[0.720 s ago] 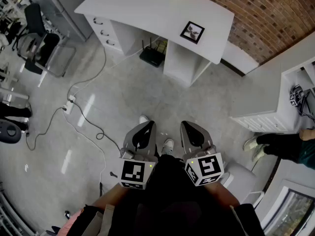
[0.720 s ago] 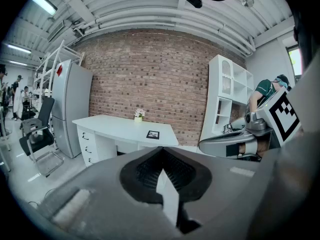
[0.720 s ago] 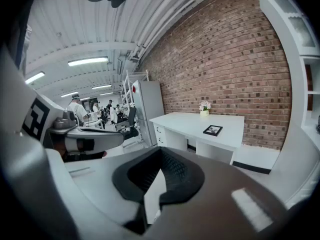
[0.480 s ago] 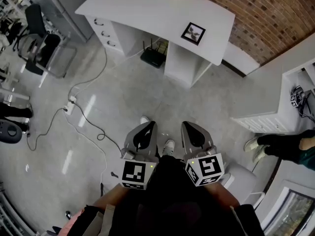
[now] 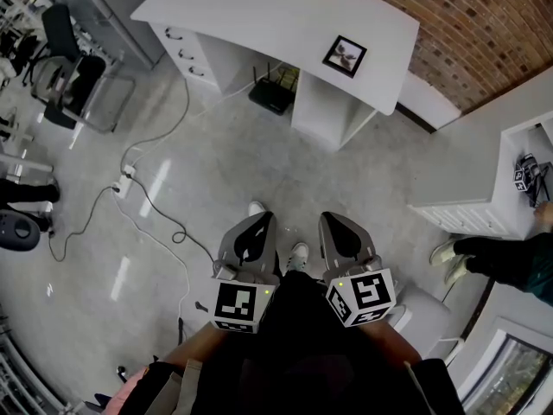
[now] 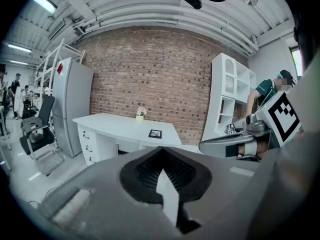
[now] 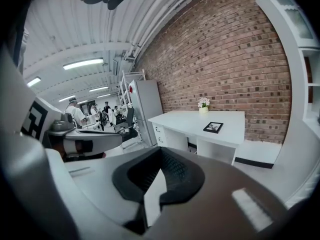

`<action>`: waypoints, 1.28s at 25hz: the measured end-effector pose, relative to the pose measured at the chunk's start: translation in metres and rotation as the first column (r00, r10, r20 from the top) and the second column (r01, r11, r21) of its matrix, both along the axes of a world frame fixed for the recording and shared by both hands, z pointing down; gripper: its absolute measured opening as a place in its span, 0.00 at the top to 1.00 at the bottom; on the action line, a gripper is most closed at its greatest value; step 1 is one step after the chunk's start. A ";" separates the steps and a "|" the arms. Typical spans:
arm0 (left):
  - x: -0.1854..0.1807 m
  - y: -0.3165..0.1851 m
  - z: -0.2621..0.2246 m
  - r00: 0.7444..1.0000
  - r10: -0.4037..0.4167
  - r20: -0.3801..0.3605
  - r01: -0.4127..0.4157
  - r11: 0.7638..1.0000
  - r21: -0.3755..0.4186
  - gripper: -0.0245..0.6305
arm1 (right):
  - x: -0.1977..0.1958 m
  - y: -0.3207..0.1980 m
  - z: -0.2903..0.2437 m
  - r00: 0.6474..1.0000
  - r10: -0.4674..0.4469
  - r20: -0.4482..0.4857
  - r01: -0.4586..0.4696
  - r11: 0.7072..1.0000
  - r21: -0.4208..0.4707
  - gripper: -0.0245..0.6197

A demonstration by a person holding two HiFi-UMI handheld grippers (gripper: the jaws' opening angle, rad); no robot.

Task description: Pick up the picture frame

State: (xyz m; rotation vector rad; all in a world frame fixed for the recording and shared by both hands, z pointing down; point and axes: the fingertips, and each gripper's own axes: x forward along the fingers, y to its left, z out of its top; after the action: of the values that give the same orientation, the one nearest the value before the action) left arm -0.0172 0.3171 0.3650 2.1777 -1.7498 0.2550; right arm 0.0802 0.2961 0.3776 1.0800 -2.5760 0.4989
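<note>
The picture frame [image 5: 345,55], black with a white mat, lies flat on the right part of a white desk [image 5: 259,15] against the brick wall, far ahead of both grippers. It also shows small in the left gripper view as the frame [image 6: 155,133] and in the right gripper view as the frame [image 7: 213,127]. My left gripper [image 5: 257,220] and right gripper [image 5: 333,220] are held side by side close to my body, above the floor. Both are shut with nothing in them, as seen along the left gripper [image 6: 162,170] and the right gripper [image 7: 154,180].
A black router [image 5: 270,96] sits in the desk's knee space. Cables and a power strip [image 5: 121,184] trail across the floor at left, near an office chair [image 5: 73,85]. A white shelf unit [image 5: 484,188] and a person [image 5: 501,256] stand at right. A flower pot [image 6: 140,113] is on the desk.
The desk and frame have drifted slightly up and right in the head view. Both grippers stay shut in the same place. The person at right has shifted a little.
</note>
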 end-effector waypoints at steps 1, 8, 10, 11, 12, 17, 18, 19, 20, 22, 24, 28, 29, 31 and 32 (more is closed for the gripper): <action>-0.002 -0.003 0.001 1.000 0.000 -0.001 0.000 1.000 -0.003 0.96 | -0.001 -0.004 0.001 1.000 0.005 0.006 -0.005 1.000 -0.007 0.96; -0.020 -0.038 0.000 1.000 0.016 -0.004 -0.016 1.000 -0.006 0.96 | -0.015 -0.040 0.000 0.998 0.052 0.032 -0.051 0.998 -0.024 0.96; -0.026 -0.055 -0.002 1.000 0.030 -0.004 -0.030 1.000 0.002 0.96 | -0.021 -0.055 -0.001 0.997 0.068 0.031 -0.067 0.997 -0.022 0.96; -0.029 -0.063 -0.003 0.999 0.038 -0.004 -0.038 0.999 0.006 0.96 | -0.024 -0.063 -0.002 0.997 0.075 0.030 -0.075 0.997 -0.019 0.96; -0.032 -0.072 -0.004 0.999 0.046 -0.004 -0.046 0.999 0.010 0.96 | -0.028 -0.071 -0.004 0.996 0.081 0.029 -0.081 0.997 -0.016 0.96; -0.049 -0.112 -0.009 0.997 0.070 -0.008 -0.070 0.997 0.031 0.96 | -0.045 -0.108 -0.007 0.994 0.108 0.021 -0.108 0.994 -0.001 0.96; -0.054 -0.118 -0.010 0.997 0.075 -0.009 -0.075 0.997 0.034 0.96 | -0.049 -0.114 -0.007 0.993 0.115 0.019 -0.115 0.993 0.001 0.96; -0.058 -0.124 -0.011 0.997 0.081 -0.010 -0.081 0.996 0.037 0.96 | -0.053 -0.120 -0.008 0.992 0.122 0.018 -0.122 0.992 0.005 0.96; -0.063 -0.129 -0.011 0.996 0.088 -0.010 -0.087 0.995 0.039 0.96 | -0.058 -0.126 -0.009 0.991 0.129 0.016 -0.129 0.992 0.009 0.96; -0.074 -0.139 -0.014 0.995 0.098 -0.008 -0.098 0.994 0.043 0.96 | -0.068 -0.136 -0.012 0.990 0.143 0.014 -0.143 0.990 0.017 0.96; -0.085 -0.149 -0.017 0.994 0.106 -0.005 -0.105 0.993 0.048 0.96 | -0.077 -0.145 -0.015 0.987 0.158 0.013 -0.158 0.987 0.022 0.96; -0.101 -0.166 -0.021 0.993 0.120 -0.006 -0.119 0.991 0.054 0.96 | -0.091 -0.163 -0.020 0.985 0.175 0.006 -0.175 0.984 0.037 0.96; -0.104 -0.169 -0.022 0.992 0.122 -0.009 -0.122 0.991 0.055 0.96 | -0.093 -0.167 -0.021 0.984 0.178 0.001 -0.178 0.983 0.039 0.96; -0.108 -0.175 -0.022 0.992 0.128 -0.016 -0.127 0.990 0.054 0.96 | -0.095 -0.173 -0.022 0.982 0.187 -0.008 -0.186 0.982 0.039 0.96; -0.109 -0.177 -0.022 0.991 0.130 -0.020 -0.129 0.990 0.053 0.96 | -0.096 -0.176 -0.023 0.982 0.190 -0.011 -0.190 0.981 0.040 0.96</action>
State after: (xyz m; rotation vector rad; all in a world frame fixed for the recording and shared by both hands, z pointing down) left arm -0.1266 0.1396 0.3428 2.3253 -1.6221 0.2165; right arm -0.0161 0.1200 0.3549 1.3464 -2.4915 0.4853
